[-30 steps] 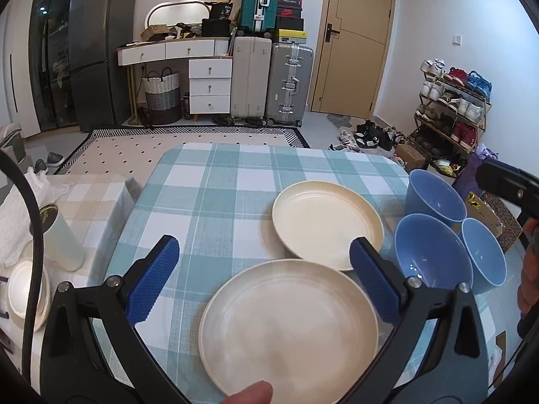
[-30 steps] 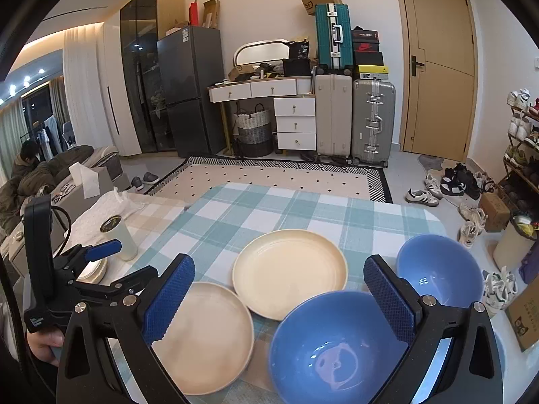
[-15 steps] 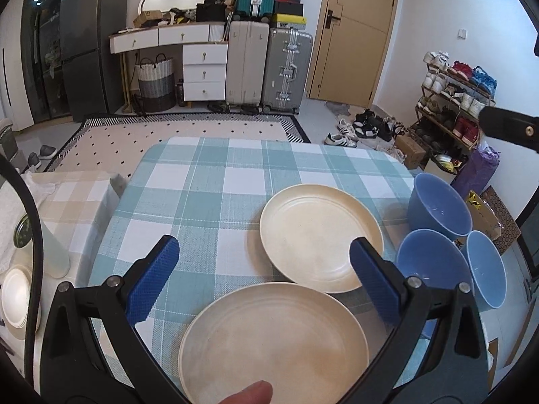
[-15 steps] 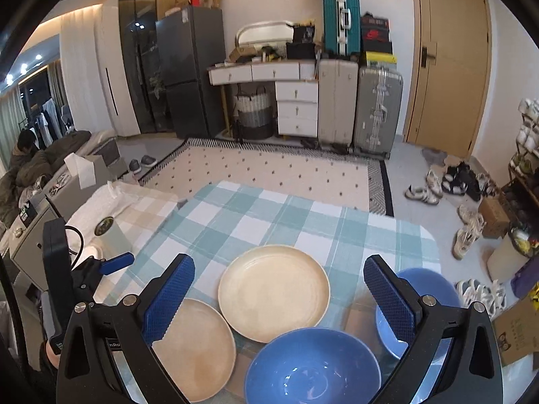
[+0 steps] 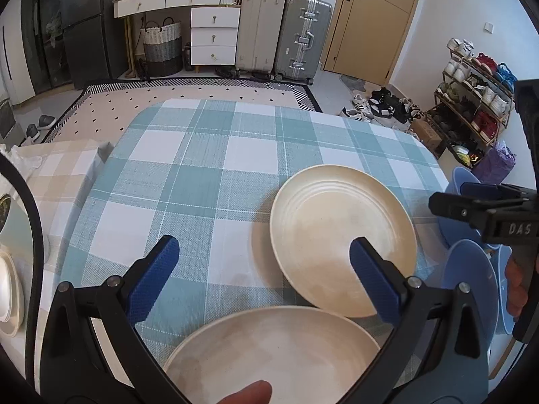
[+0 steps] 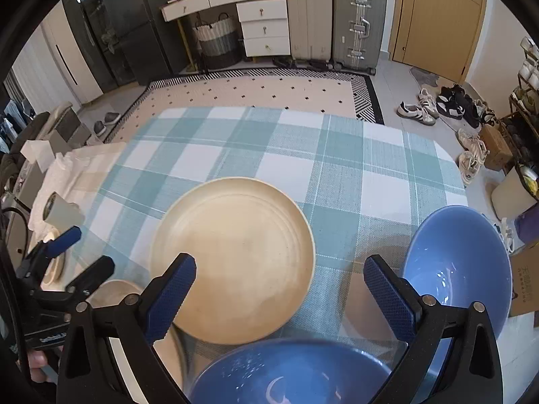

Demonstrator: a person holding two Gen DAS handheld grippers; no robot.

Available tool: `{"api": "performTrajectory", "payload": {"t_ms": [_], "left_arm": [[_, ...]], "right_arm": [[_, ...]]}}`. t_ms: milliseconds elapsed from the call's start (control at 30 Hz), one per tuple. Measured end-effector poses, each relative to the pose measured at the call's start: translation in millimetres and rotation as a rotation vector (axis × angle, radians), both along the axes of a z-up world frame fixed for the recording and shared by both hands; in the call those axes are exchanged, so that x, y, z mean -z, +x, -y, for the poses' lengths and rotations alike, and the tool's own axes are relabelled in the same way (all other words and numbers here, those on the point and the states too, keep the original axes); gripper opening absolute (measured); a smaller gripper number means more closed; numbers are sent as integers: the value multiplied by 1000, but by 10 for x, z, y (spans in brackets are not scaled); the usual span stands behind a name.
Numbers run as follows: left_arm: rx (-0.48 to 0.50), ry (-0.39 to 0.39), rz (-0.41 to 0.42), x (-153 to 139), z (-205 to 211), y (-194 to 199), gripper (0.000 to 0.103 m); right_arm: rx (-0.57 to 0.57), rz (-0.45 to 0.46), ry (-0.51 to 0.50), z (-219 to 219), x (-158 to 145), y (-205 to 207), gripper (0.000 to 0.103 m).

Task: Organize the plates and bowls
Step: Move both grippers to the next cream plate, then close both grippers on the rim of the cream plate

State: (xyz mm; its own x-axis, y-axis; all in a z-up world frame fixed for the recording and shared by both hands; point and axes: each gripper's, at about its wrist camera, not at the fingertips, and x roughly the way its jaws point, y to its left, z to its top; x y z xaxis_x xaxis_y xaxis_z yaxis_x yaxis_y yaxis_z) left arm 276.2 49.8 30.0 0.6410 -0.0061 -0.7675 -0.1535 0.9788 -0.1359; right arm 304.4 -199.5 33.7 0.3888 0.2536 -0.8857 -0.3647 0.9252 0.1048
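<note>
Left wrist view: both plates (image 5: 340, 235) lie flat, face up; each claw (image 5: 266, 276) spread, empty.

A woven checked cloth (image 5: 209, 181) is covering the tabletop, looking matt and coarse. The cream plates (image 5: 340, 232) are showing a smooth, dull, ridged finish. The blue bowls (image 6: 461, 262) are gleaming glossy. Textured blue pads (image 6: 170, 298) are lining matt black plastic fingers.

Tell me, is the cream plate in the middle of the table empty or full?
Empty. The cream plate shows only its bare ridged inside; nothing lies on it.
</note>
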Motion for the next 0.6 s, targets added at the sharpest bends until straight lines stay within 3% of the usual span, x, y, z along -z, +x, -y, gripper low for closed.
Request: {"api": "performTrajectory", "payload": {"t_ms": [100,300,367,467,600], "left_arm": [[-4,-2,-31,116,-19,137,98],[4,-2,-95,356,-7,342,85],[14,-11,-123,441,5,395,72],[29,-30,-153,558,16,462,63],[51,-32,-160,669,69,511,59]], "right_arm": [[-7,-12,-43,-52,171,92,96],[-14,-83,-50,-115,439,265,83],[-11,-107,-55,-122,528,315,80],[-11,-143,-47,-120,653,389,78],[-8,-163,-64,-111,765,433,72]]}}
